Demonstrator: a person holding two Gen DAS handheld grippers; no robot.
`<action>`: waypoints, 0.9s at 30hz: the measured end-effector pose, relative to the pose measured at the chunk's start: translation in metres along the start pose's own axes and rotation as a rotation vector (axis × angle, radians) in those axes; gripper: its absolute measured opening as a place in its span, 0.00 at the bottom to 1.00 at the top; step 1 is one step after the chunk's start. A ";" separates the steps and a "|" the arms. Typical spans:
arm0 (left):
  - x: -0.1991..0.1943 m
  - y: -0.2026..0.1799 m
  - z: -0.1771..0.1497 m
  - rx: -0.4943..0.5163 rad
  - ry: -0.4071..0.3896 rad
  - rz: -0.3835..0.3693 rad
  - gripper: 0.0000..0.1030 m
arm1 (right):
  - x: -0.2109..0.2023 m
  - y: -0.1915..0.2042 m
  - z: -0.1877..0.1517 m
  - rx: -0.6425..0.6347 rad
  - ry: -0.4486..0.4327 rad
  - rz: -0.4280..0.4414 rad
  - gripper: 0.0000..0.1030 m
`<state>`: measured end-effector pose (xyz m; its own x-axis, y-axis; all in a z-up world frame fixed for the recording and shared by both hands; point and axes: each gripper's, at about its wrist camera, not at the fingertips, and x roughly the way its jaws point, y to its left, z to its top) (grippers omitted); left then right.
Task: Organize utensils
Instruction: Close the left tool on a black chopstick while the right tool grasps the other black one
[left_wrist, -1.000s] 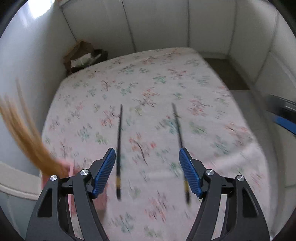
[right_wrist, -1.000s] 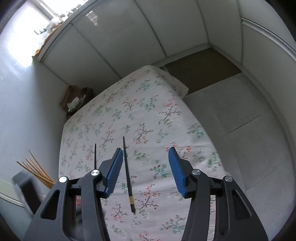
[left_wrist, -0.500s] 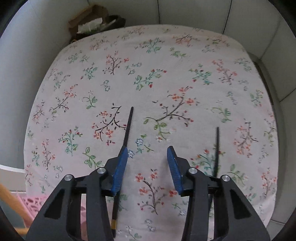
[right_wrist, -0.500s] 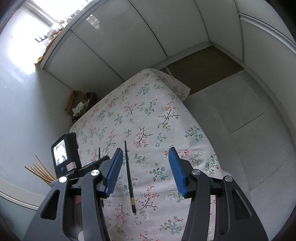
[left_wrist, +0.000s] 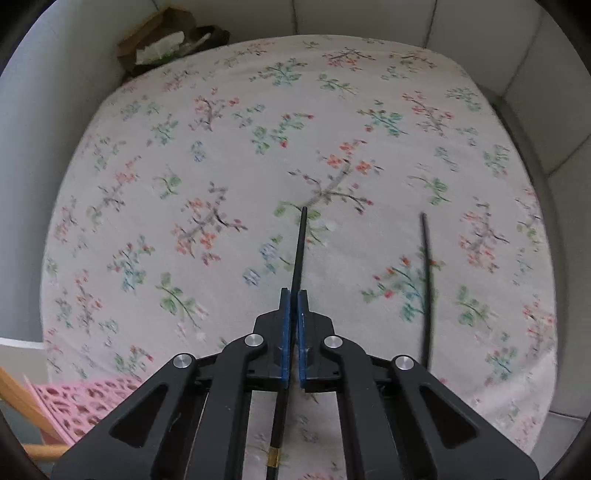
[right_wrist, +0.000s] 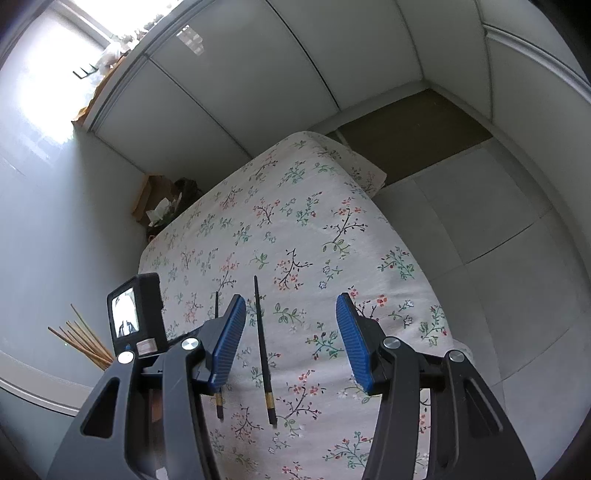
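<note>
Overall, one table under a floral tablecloth (left_wrist: 229, 155), white ground with red, green and blue sprigs, filling most of the left wrist view and set against pale wall panels.

Left gripper (left_wrist: 292, 295): black frame, blue pads pressed together on a black chopstick (left_wrist: 300, 243) near its middle; the shaft runs forward from the jaws over the cloth, its gold-banded butt showing below the frame.

Right gripper (right_wrist: 290, 339): black frame, blue ribbed pads spread wide apart, holding nothing, hovering above the table's near edge.

Pink perforated basket (left_wrist: 79, 402): lower left corner of the left wrist view, at the table's edge.

Second black chopstick (left_wrist: 425, 280): lying loose on the cloth, to the right of the gripped one and roughly parallel to it.

Bundle of wooden chopsticks (right_wrist: 83, 341): fanned out at far left of the right wrist view.
</note>
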<state>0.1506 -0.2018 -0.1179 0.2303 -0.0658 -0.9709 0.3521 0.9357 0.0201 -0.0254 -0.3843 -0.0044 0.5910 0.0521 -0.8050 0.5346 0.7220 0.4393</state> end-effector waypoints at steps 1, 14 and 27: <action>-0.002 0.000 -0.003 -0.006 0.001 -0.032 0.00 | 0.002 -0.001 0.000 -0.001 0.005 -0.004 0.49; -0.046 0.016 -0.036 -0.012 -0.134 -0.219 0.00 | 0.058 0.018 -0.026 -0.115 0.165 -0.062 0.49; -0.007 -0.004 -0.023 0.061 -0.040 -0.077 0.14 | 0.061 0.019 -0.023 -0.111 0.159 -0.082 0.49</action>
<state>0.1267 -0.1972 -0.1172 0.2361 -0.1514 -0.9599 0.4249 0.9045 -0.0382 0.0072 -0.3513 -0.0546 0.4412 0.0918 -0.8927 0.5015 0.7997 0.3301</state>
